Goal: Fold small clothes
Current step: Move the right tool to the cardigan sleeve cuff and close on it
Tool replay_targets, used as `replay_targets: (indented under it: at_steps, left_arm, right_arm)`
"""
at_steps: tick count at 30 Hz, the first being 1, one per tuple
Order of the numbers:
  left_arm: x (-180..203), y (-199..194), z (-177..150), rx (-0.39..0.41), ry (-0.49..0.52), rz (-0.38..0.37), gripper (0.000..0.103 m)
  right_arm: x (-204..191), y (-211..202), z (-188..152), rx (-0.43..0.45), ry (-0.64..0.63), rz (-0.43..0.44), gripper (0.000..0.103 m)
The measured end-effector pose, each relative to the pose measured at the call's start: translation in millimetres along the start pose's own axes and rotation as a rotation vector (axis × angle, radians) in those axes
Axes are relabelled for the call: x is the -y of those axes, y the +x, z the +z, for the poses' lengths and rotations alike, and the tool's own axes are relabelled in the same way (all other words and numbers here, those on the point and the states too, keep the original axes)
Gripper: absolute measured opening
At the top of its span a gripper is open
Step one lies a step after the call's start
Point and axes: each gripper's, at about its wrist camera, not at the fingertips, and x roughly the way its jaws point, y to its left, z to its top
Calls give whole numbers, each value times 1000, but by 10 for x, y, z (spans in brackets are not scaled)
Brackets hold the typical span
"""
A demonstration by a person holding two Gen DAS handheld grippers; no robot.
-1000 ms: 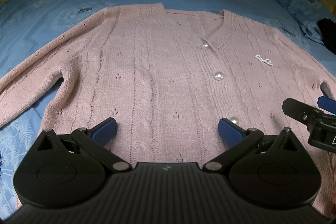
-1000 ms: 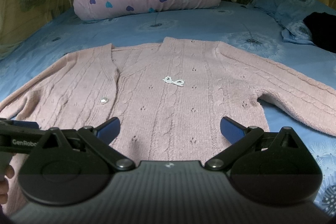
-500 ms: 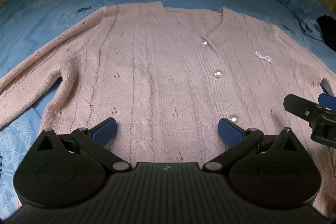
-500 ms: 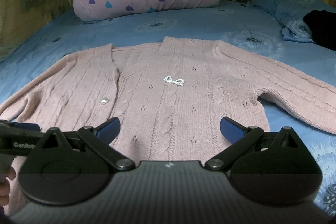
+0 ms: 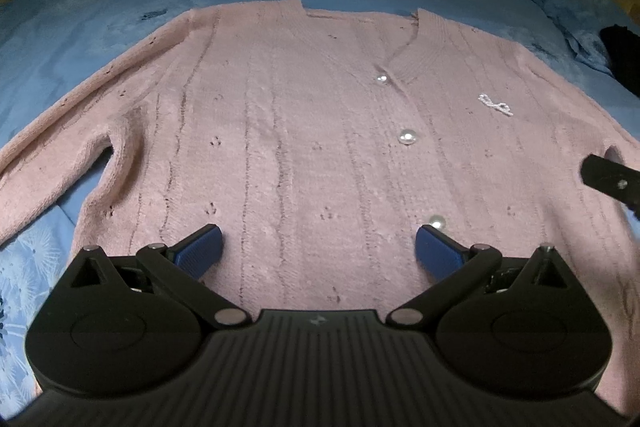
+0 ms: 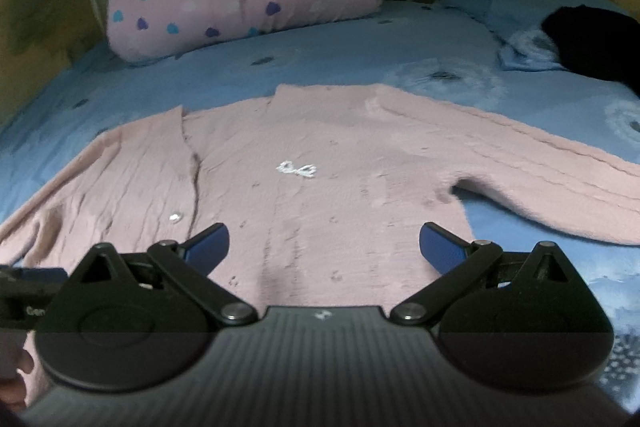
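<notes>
Currently pink cardigan [image 5: 288,131] flat on blue bed [image 5: 100,15]; left tongs [image 5: 318,251] and right tongs [image 6: 324,247] both spread wide, gripping nothing.

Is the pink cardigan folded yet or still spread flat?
Spread flat. The pink cardigan lies front up on the blue bedsheet, both sleeves out to the sides, no fold visible.

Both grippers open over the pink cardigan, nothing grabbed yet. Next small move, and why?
Probably lower the left gripper and right gripper onto the hem and close. The pink cardigan lies flat and buttoned on the blue sheet, sleeves spread, and both sets of jaws stand open near its bottom edge.
</notes>
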Motion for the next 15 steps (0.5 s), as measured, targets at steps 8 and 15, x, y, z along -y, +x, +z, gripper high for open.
replay_targets:
  at_steps: [8,15]
  left_arm:
    - [-29,-69,99,-1,-18,-4,103]
    - [-11,-49,231,-8,-2,24,103]
  right_arm:
    - [566,-203,75,-7,103,-116,103]
    - [1154,-168,95,-23,356,-219,103]
